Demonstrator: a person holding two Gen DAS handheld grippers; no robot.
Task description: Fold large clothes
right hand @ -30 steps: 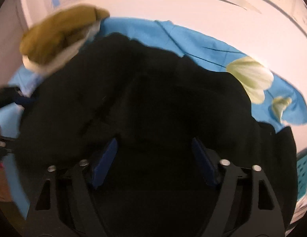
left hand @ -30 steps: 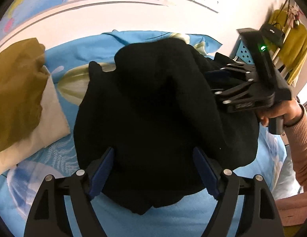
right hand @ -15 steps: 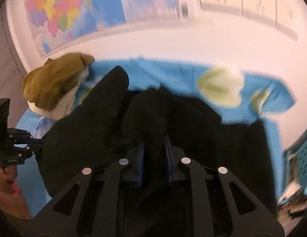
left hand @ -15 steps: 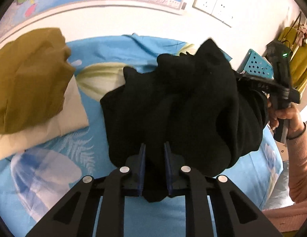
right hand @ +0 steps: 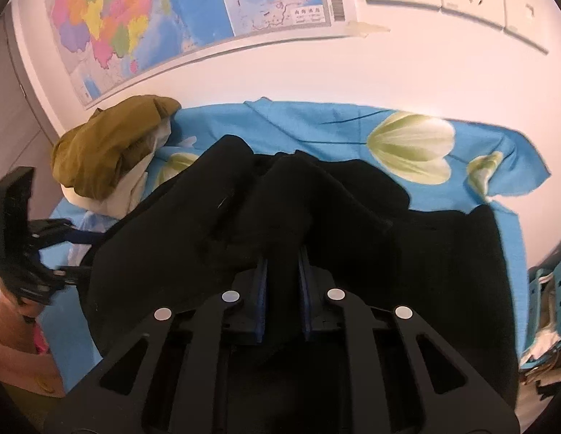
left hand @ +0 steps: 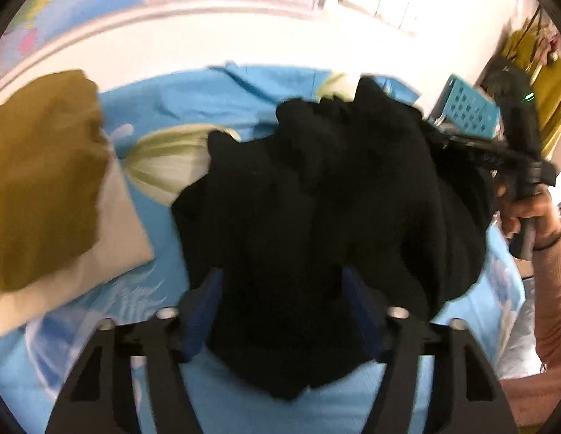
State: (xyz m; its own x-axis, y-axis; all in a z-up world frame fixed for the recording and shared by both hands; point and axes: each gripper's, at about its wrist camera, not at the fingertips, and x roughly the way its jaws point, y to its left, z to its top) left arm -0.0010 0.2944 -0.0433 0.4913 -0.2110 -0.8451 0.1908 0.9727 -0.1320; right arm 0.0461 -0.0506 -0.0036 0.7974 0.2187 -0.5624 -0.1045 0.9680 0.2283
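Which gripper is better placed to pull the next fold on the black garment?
Right. The right gripper is pinched on a ridge of the black garment. The left gripper has just opened its jaws; cloth lies between its pads, unclamped, so it must re-grip first.

garment (left hand: pixel 334 217) on bedsheet (left hand: pixel 208 97)

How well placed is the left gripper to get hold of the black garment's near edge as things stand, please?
Probably well placed. The left gripper has just been opening, and its jaws straddle the near edge of the black garment with nothing between. The right gripper pinches another fold.
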